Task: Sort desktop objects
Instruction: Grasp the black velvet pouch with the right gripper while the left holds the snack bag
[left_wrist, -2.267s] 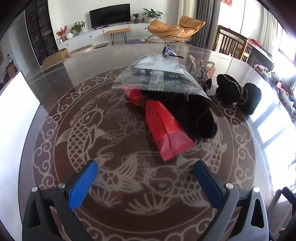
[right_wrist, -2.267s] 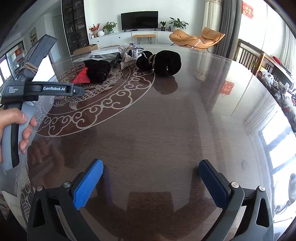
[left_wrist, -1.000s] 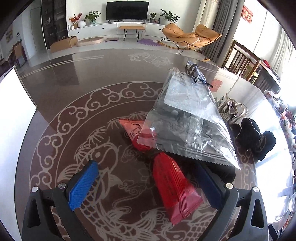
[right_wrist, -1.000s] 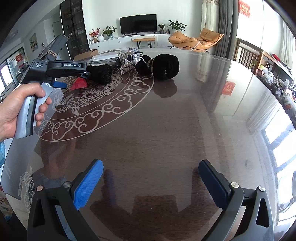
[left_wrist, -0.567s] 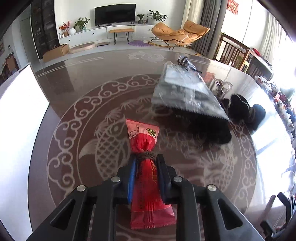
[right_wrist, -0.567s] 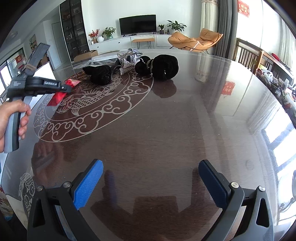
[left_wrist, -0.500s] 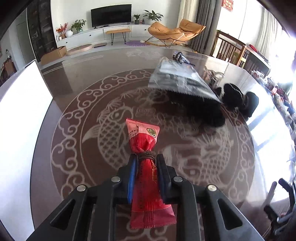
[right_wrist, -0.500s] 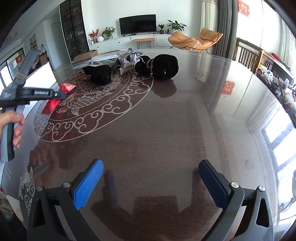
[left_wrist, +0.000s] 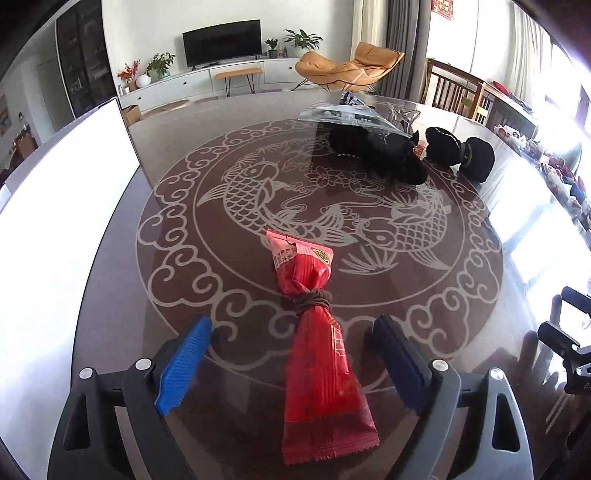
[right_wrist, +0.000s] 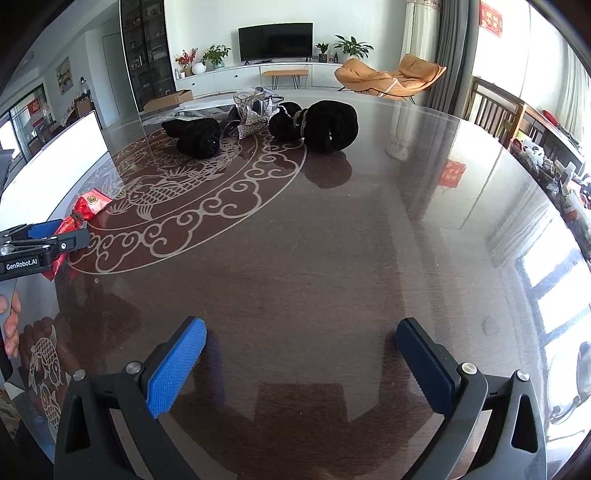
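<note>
You had just pulled the red snack packet (left_wrist: 317, 347) clear of the pile and let it go: half a second before, your left gripper (left_wrist: 291, 363) was clamped on its tied waist, and at this moment the jaws were opening, spread wide to either side of the packet with neither pad touching it. The packet lay flat on the tabletop (left_wrist: 461, 302) at the near rim of the carp pattern, well apart from the heap at the far side. By the look of it, one item stood sorted and the rest still waited.

Your right gripper (right_wrist: 301, 363) hung over bare tabletop, jaws wide apart and empty.

The count: one red packet; one clear plastic bag (left_wrist: 347, 114) resting on a black bundle (left_wrist: 384, 153); a second, two-lobed black bundle (left_wrist: 460, 151) just beside it; and one silvery item (right_wrist: 253, 116) between them, too small to identify.
</note>
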